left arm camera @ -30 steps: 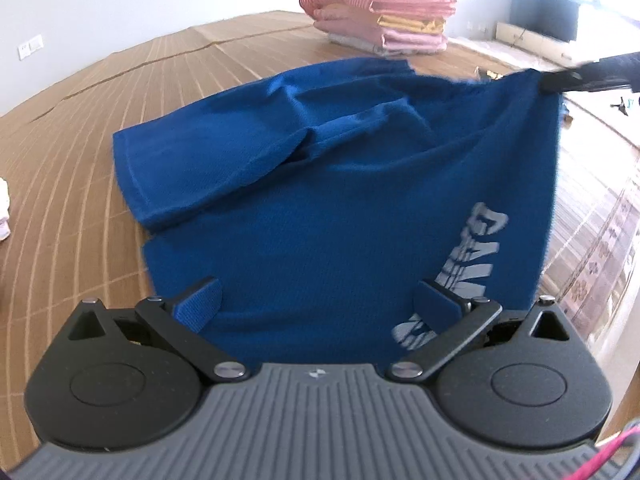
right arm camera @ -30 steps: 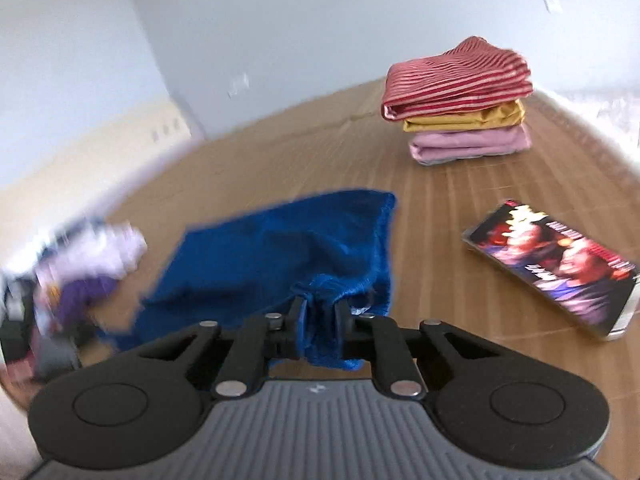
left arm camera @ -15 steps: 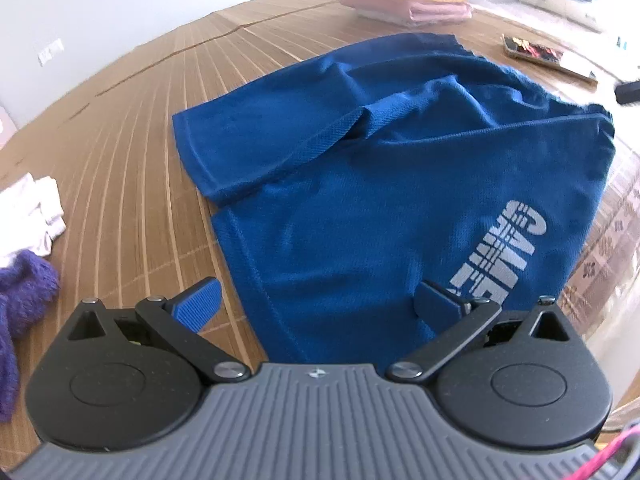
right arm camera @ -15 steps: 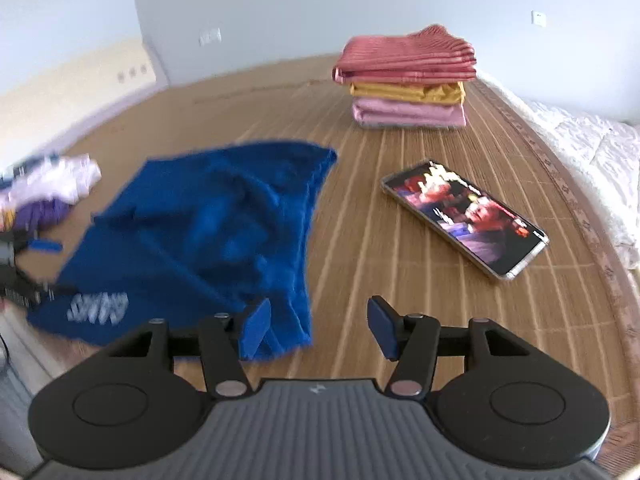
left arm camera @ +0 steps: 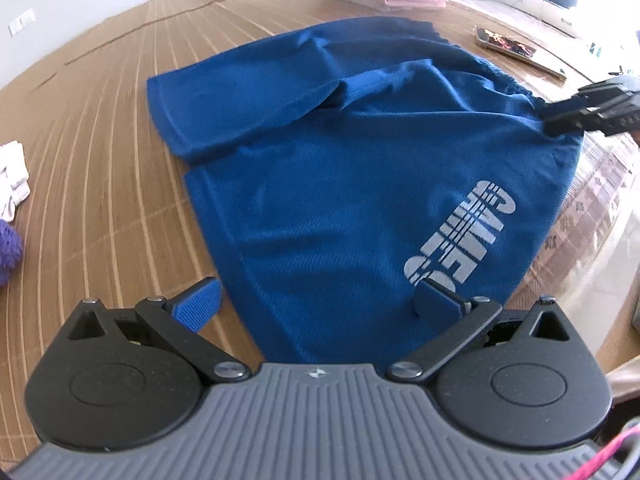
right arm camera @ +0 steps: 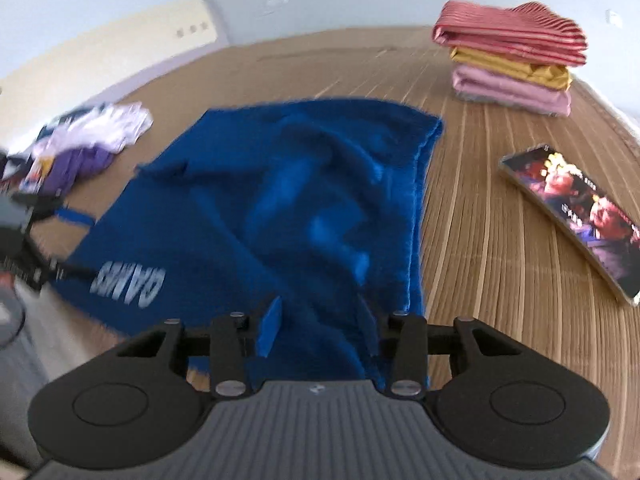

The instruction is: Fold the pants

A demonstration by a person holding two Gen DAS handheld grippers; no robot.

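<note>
Blue shorts with a grey printed word lie spread on the bamboo mat, one leg folded across the top. My left gripper is open at the hem end, its fingers straddling the cloth edge. My right gripper is open low over the waistband end of the shorts, with blue fabric between its fingers. Each gripper shows in the other's view: the right gripper at the waistband, the left gripper near the printed hem.
A stack of folded clothes sits at the back of the mat. A phone with a lit screen lies right of the shorts. Loose white and purple clothes are heaped at the left. The mat's edge runs close to the shorts.
A second ago my right gripper was shut on the raised waistband; it let go, the shorts dropped flat, and it now sits open over that end again. The left gripper stayed open.
</note>
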